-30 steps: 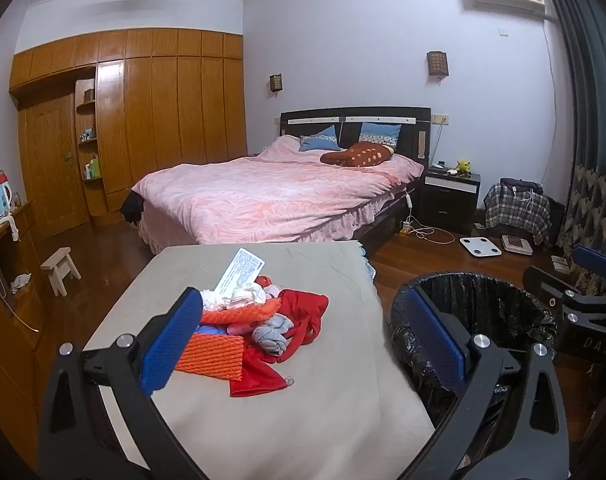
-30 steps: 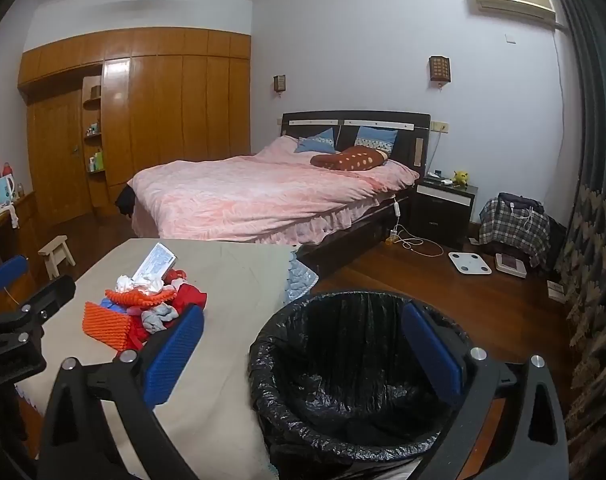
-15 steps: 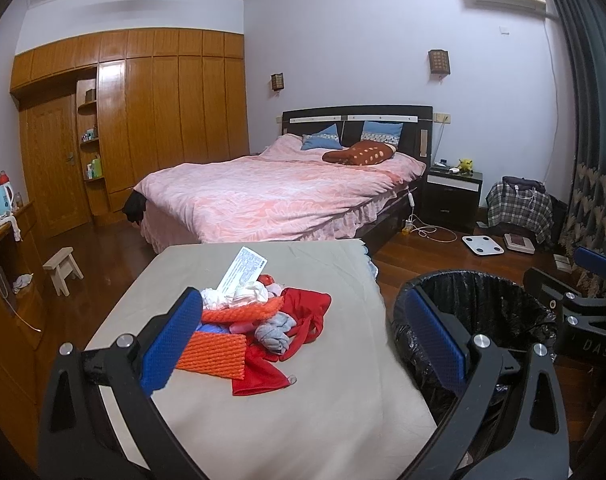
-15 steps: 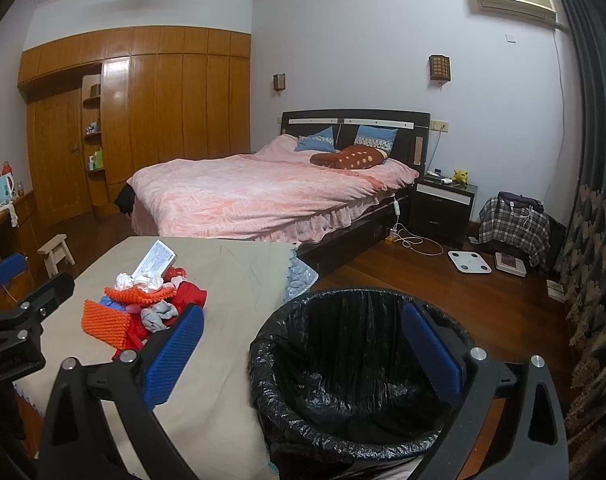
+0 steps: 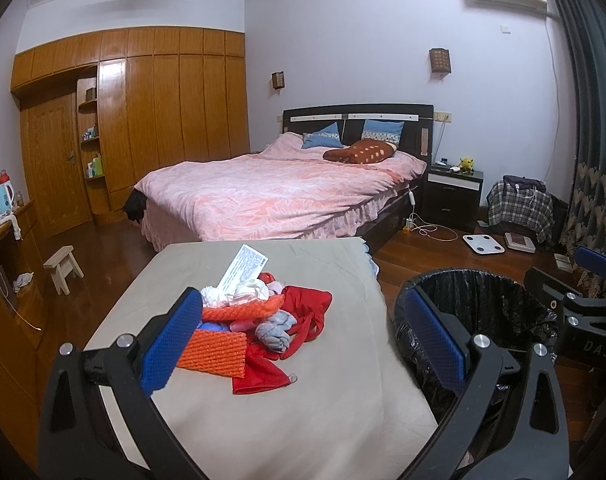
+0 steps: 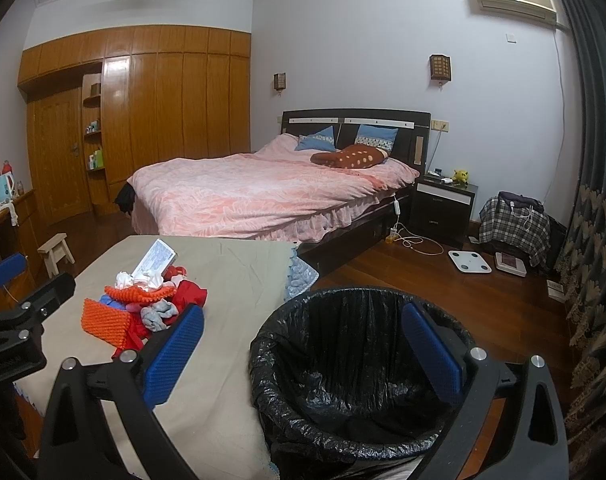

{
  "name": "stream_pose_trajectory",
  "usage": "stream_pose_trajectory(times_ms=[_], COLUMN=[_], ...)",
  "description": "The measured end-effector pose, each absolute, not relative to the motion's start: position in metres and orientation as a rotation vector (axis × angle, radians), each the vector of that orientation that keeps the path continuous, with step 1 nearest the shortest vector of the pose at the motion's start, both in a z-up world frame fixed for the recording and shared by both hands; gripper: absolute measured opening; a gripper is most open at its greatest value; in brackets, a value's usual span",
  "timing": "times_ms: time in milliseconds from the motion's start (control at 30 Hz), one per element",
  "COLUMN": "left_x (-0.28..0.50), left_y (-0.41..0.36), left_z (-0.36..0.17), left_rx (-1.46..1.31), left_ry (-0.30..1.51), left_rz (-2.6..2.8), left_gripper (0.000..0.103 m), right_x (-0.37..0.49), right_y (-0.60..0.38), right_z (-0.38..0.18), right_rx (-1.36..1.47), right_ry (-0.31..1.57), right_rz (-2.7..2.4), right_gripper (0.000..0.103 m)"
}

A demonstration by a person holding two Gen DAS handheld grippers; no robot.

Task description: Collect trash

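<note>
Left gripper [image 5: 303,336] spread wide and empty above the trash pile [image 5: 259,320] on the cloth-covered table [image 5: 303,420], right gripper [image 6: 303,348] likewise wide over the black-lined bin [image 6: 355,412] beside the table

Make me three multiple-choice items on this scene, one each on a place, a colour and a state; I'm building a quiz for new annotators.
1. Where is the trash pile?
A. on the beige-covered table
B. on the bed
C. inside the bin

2. What colour is the bin liner?
A. white
B. black
C. blue

3. How do the left gripper and the right gripper stand?
A. both shut on trash
B. left shut, right open
C. both open, holding nothing

Answers:
1 A, the pile lies on the table's cloth, left of the bin.
2 B, glossy black plastic lines the bin.
3 C, each view shows blue pads wide apart with nothing between them.
</note>
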State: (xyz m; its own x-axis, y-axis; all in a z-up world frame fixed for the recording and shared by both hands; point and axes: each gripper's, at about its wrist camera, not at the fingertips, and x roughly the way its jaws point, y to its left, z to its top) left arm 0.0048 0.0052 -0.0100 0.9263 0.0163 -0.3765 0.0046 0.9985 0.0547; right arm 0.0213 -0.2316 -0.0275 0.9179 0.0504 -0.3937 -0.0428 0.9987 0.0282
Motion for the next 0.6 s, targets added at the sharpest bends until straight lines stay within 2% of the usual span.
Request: stream_pose_trajectory(times_ms=[600], left_x=[0.0057], left_y=[0.0055], left_z=[-0.0108], left_rx=[0.055], left_ry=[0.389], left_rz=[0.005], left_gripper=[0.098], right_x=[0.0229], right_y=[-0.2293], right_z=[-0.0294], right_rx=[0.017], right_ry=[0.409], right_rz=[0.047], right_gripper=[0.097])
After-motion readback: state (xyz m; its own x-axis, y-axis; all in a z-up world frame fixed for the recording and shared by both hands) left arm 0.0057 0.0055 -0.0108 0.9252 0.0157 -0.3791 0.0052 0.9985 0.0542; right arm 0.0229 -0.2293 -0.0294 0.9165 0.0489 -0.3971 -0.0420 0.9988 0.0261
